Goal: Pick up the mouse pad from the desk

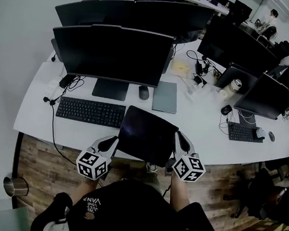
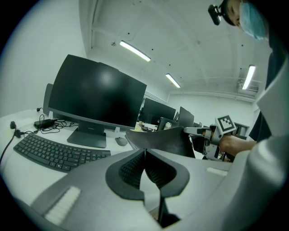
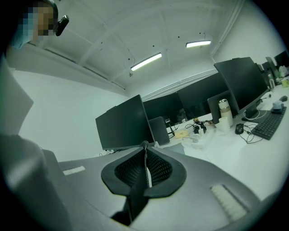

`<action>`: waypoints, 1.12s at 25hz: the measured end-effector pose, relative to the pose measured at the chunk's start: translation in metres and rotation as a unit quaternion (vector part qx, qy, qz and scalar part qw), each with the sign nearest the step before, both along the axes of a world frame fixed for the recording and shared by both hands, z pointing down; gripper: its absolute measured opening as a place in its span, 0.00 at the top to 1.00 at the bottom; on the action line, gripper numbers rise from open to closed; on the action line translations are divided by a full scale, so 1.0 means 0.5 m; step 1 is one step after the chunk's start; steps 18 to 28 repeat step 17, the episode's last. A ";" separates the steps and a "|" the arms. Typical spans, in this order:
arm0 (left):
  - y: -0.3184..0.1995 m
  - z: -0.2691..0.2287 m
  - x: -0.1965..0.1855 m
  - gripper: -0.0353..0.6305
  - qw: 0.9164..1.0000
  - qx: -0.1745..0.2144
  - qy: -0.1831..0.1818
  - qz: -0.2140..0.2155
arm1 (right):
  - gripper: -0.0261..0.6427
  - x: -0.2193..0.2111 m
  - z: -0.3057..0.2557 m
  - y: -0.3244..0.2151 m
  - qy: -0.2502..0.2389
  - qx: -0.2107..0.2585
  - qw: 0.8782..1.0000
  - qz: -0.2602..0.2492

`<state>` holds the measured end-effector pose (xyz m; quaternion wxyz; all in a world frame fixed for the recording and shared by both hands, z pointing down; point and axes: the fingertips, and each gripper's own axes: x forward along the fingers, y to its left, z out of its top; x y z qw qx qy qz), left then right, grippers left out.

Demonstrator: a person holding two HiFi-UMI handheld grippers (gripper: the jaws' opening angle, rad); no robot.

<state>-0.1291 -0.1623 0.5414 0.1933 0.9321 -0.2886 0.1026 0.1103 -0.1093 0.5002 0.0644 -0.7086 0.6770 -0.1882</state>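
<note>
The dark mouse pad (image 1: 147, 136) is lifted and tilted above the desk's (image 1: 36, 121) front edge, stretched between both grippers. My left gripper (image 1: 114, 141) is shut on its left edge and my right gripper (image 1: 178, 137) is shut on its right edge. In the left gripper view the left gripper (image 2: 144, 151) pinches the pad (image 2: 165, 140), which curves away toward the right gripper (image 2: 198, 131). Seen from the right gripper view, the right gripper (image 3: 145, 145) clamps the pad (image 3: 137, 198) edge-on as a thin dark strip.
A black keyboard (image 1: 91, 112), a mouse (image 1: 144, 92) and a grey flat pad (image 1: 165, 96) lie in front of a large monitor (image 1: 112, 52). More monitors, cables, a bottle (image 1: 233, 87) and a second keyboard (image 1: 243, 132) fill the desk's right. A metal cup (image 1: 15, 186) stands lower left.
</note>
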 end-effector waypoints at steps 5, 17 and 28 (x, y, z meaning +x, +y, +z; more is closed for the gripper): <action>0.003 -0.002 -0.001 0.93 1.000 -0.002 0.000 0.000 | 0.93 0.000 -0.005 0.001 0.002 0.000 1.000 0.000; -0.001 -0.005 0.015 0.93 1.000 -0.007 0.002 -0.002 | 0.93 0.014 -0.007 -0.007 -0.001 -0.002 1.000 -0.005; -0.001 -0.005 0.015 0.93 1.000 -0.007 0.002 -0.002 | 0.93 0.014 -0.007 -0.007 -0.001 -0.002 1.000 -0.005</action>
